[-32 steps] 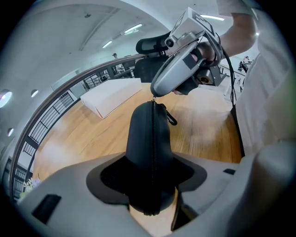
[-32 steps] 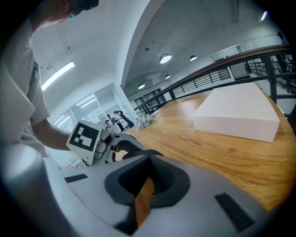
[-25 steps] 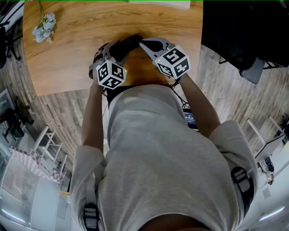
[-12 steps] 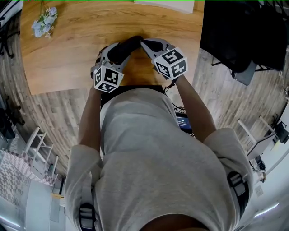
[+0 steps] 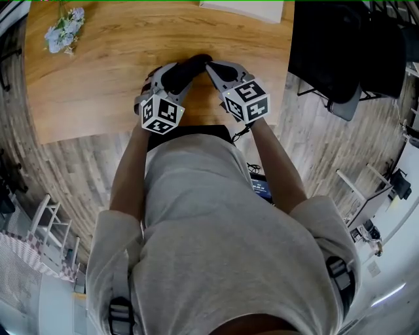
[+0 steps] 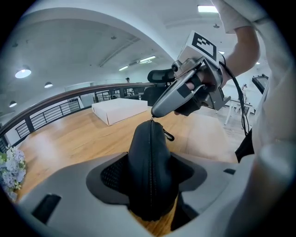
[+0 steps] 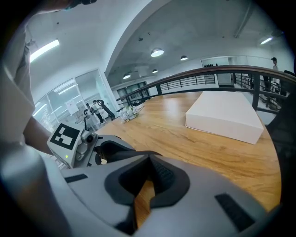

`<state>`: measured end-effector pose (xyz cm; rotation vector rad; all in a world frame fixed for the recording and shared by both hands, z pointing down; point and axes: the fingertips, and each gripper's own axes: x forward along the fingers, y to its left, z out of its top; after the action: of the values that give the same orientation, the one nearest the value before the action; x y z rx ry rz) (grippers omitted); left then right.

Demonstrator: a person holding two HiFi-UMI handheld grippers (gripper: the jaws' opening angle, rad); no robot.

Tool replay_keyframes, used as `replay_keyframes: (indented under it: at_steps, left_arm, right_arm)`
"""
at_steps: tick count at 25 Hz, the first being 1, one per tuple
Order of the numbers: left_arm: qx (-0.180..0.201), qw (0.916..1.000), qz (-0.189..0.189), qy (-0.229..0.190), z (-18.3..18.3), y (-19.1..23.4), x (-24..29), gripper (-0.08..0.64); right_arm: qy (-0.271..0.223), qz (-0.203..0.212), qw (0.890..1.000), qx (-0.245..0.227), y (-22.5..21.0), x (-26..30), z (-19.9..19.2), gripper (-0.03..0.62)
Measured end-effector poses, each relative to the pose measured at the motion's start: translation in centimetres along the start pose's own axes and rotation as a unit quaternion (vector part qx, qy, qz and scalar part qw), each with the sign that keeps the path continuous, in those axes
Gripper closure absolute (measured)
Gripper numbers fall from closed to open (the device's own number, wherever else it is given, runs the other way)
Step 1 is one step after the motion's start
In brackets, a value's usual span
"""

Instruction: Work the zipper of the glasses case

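A black glasses case is held over the wooden table, near its front edge. My left gripper is shut on the case, with both pads pressing its sides. The closed zipper runs along the middle, away from the camera. A small clip hangs near the far end. My right gripper is shut at that far end on the zipper pull. In the right gripper view the jaws meet, and only a thin dark edge of the case shows.
A white box lies at the table's far edge, also seen in the gripper views. A bunch of pale flowers lies at the far left corner. A black chair stands to the right of the table.
The left gripper has turned a little with the case in it. The right gripper stays at the case's end. The head view has shifted slightly.
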<state>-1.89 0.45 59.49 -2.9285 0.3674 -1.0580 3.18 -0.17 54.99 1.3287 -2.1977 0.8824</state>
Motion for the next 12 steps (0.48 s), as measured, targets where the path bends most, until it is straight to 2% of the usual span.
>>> replay_keyframes:
  at_steps: [7,12]
  left_arm:
    - [0.002,0.9999,-0.006,-0.014,0.0,0.1,0.2,0.282]
    - [0.007,0.9997,-0.009,-0.022,0.1,-0.1,0.2,0.282]
  right_arm:
    - [-0.001,-0.032,0.999,-0.003,0.5,0.2,0.0,0.568]
    - [-0.001,-0.038,0.999,-0.009,1.2,0.1,-0.1,0.568]
